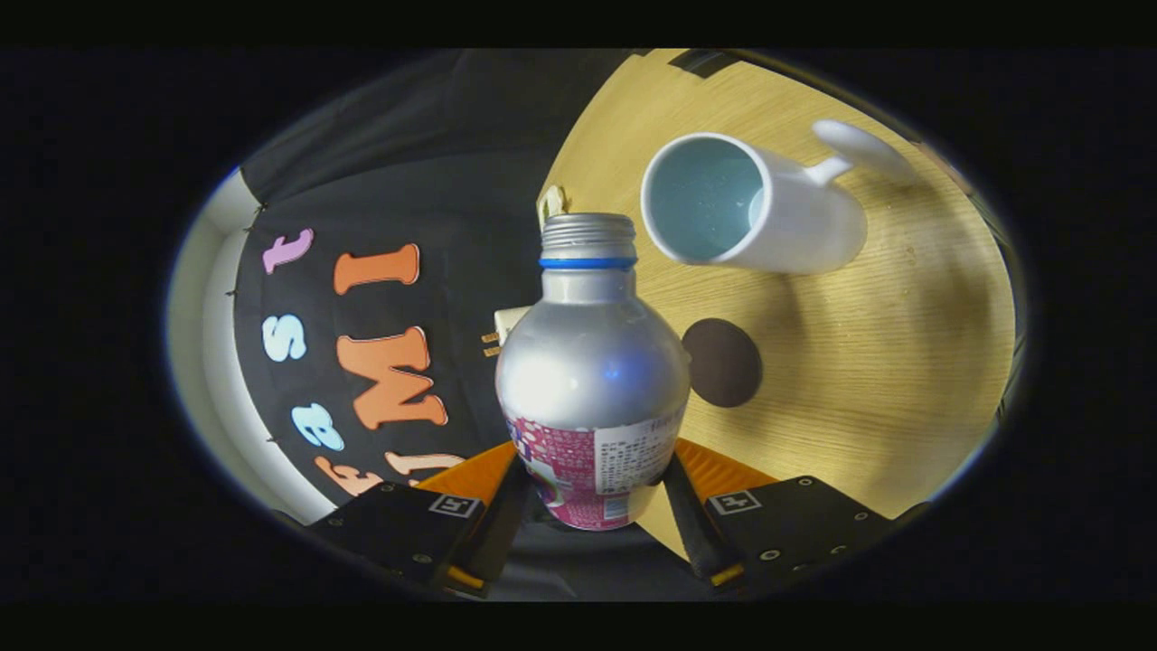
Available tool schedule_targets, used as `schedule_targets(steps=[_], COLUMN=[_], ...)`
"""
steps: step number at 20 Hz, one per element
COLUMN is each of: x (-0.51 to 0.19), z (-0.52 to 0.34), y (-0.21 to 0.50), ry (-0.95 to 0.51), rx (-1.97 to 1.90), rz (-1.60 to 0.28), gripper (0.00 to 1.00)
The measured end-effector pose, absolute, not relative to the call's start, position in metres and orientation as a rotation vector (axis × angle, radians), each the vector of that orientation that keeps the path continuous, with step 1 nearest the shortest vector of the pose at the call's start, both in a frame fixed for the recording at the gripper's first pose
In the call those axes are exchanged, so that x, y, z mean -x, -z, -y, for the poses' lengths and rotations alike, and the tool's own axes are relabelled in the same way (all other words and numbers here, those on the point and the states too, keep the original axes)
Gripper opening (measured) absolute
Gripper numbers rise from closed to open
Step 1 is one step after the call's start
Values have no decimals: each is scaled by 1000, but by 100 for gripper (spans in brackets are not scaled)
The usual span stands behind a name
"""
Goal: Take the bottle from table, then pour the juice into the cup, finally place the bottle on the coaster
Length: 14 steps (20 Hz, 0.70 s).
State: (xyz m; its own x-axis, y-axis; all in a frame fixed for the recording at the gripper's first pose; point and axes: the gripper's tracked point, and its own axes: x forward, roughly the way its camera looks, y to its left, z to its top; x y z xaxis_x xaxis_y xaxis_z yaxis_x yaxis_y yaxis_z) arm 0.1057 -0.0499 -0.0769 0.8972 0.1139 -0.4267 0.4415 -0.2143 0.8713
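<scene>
Your gripper [592, 493] clamps the silver bottle [592, 362] between both fingers; cup [750, 203] and coaster [723, 362] lie beyond on the table [904, 362].

bottle [592, 362] fills the gap between the gripper [592, 493] fingers; cup [750, 203] stands beyond on the table [904, 362], coaster [723, 362] bare, open tabletop around both

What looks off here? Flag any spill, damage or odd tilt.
Nothing spilled or damaged. The bottle is clamped between the fingers, tipped toward the white cup; the dark coaster lies bare on the table.
</scene>
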Motion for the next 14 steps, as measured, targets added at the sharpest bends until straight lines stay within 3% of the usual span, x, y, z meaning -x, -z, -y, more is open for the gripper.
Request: schedule_targets(steps=[14], x=[-107], z=[61], y=[78], ry=[353], rx=[-1869], rz=[-439], gripper=[77])
